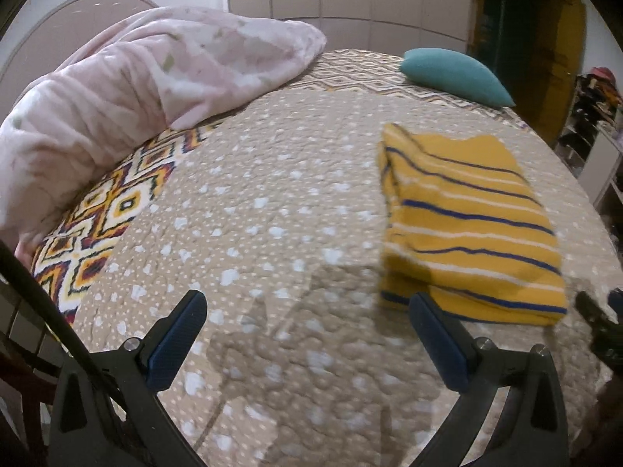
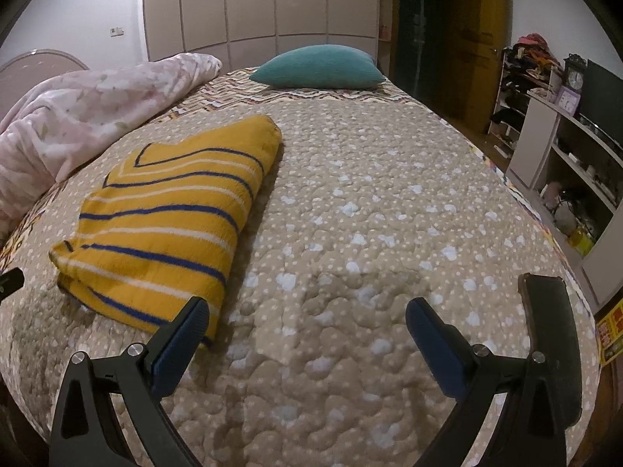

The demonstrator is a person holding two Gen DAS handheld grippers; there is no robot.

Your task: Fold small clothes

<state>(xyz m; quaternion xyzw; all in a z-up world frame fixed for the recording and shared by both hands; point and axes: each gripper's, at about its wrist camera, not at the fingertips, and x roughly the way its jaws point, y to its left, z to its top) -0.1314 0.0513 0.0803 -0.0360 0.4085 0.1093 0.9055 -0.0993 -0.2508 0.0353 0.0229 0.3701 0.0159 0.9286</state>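
Observation:
A folded yellow garment with blue and white stripes [image 1: 467, 225] lies flat on the beige spotted quilt [image 1: 272, 214]. In the left wrist view it is to the right of my left gripper [image 1: 307, 303], whose jaws are wide open and empty above the quilt; its right finger overlaps the garment's near edge. In the right wrist view the garment [image 2: 167, 218] lies to the left of my right gripper [image 2: 307, 311], which is wide open and empty; its left finger stands over the garment's near corner.
A pink blanket [image 1: 136, 89] is heaped at the left of the bed. A teal cushion [image 2: 319, 66] lies at the far end. Wardrobes [image 2: 253, 0] stand behind. Shelves with clutter [image 2: 564, 148] line the right wall. A dark chair back [image 2: 553, 334] stands near the bed's right edge.

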